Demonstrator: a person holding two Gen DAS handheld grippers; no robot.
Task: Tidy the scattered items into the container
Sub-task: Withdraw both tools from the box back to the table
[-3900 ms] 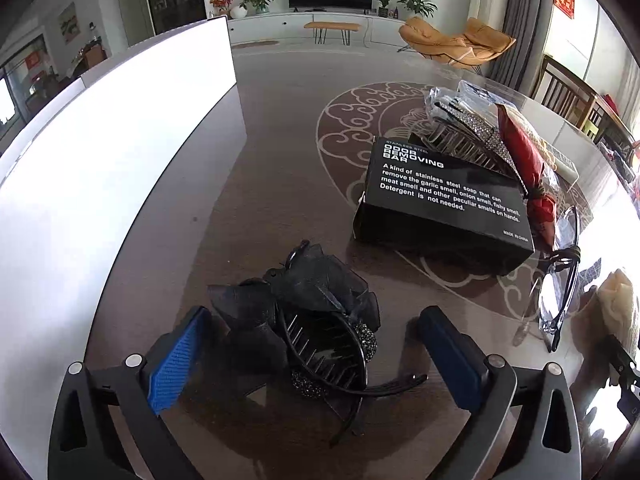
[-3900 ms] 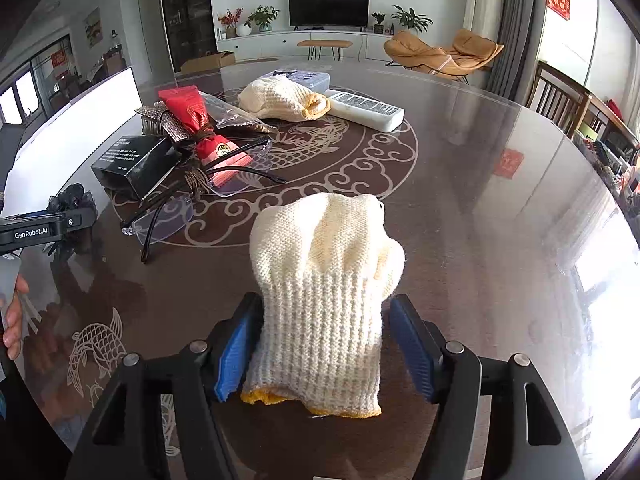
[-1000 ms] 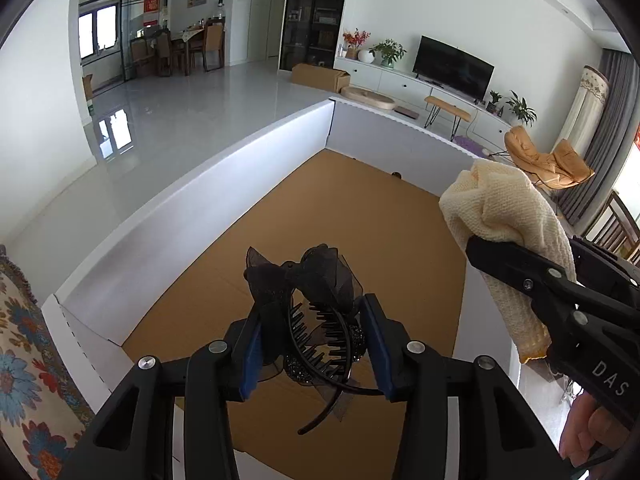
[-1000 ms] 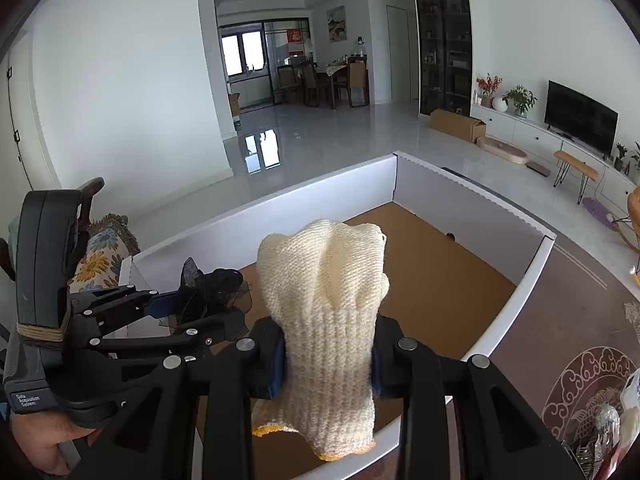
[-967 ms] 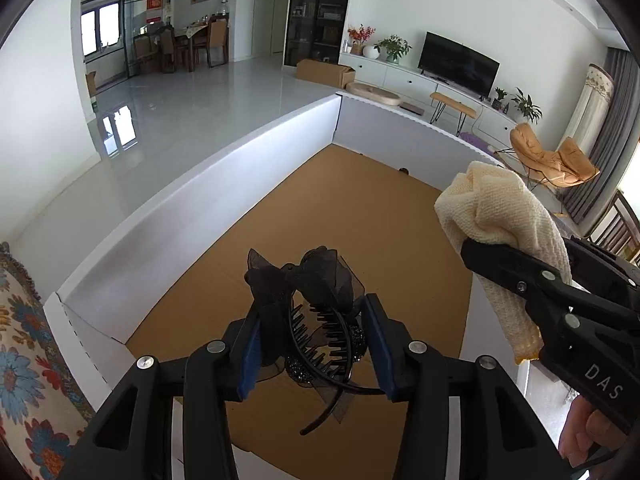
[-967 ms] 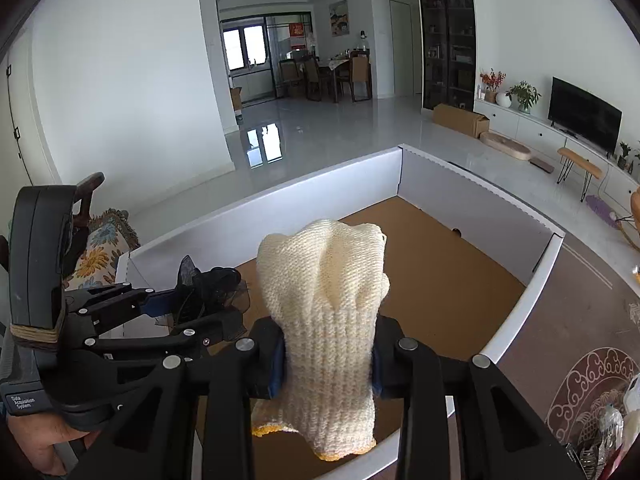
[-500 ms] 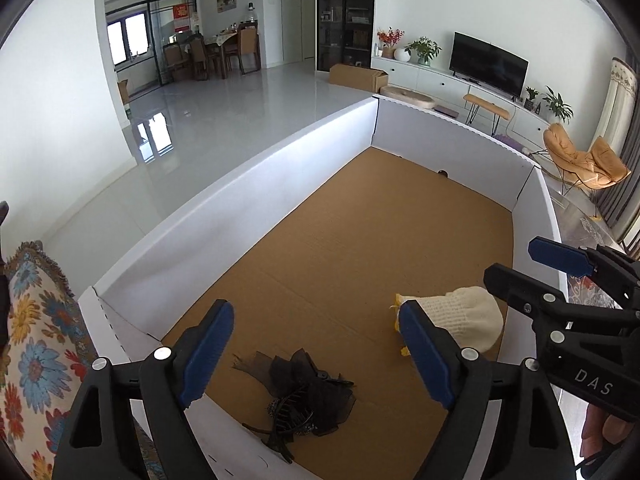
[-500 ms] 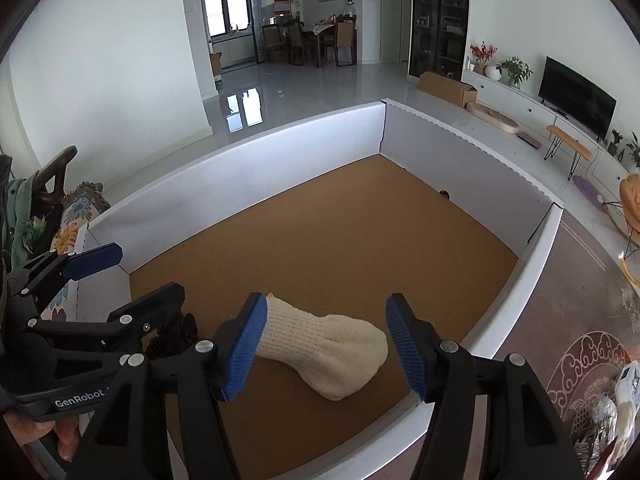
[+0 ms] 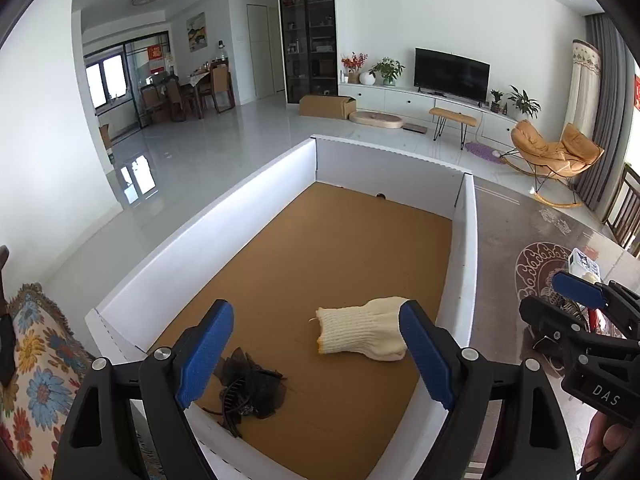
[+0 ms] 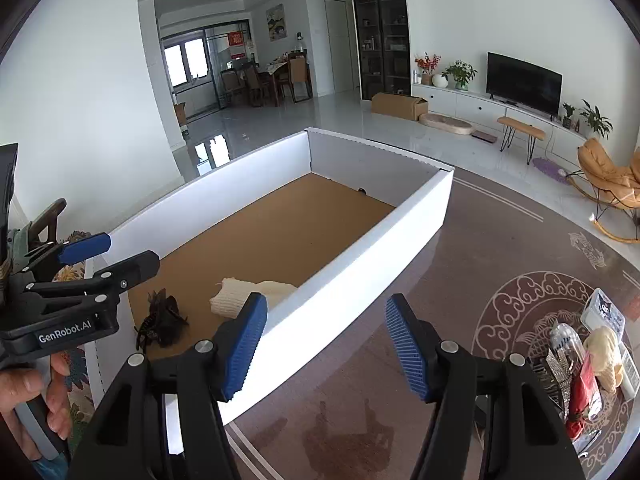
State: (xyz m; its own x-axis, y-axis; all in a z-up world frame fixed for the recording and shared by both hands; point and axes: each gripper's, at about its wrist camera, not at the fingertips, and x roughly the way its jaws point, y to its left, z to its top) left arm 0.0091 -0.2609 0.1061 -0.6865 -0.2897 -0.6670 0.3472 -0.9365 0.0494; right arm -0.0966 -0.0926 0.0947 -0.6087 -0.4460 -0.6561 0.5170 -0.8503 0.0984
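Left claw (image 9: 316,356): jaws apart, nothing between them; a second ago they were clamped on the black hair clip, and they have just been opening.
Right claw (image 10: 324,344): jaws apart and empty; released the knit glove in the same second, now over the desk (image 10: 460,280) outside the box wall.
Black hair clip (image 9: 248,386): lying on the brown floor of the box, near corner.
Knit glove (image 9: 360,334): flat on the box floor, near the right wall, apart from the clip.
White cardboard box (image 9: 224,216): holds both dropped items.
Remaining: cluster of items (image 10: 588,356) on the desk, not yet tidied.
Reading: two placed; next pickup likely there.
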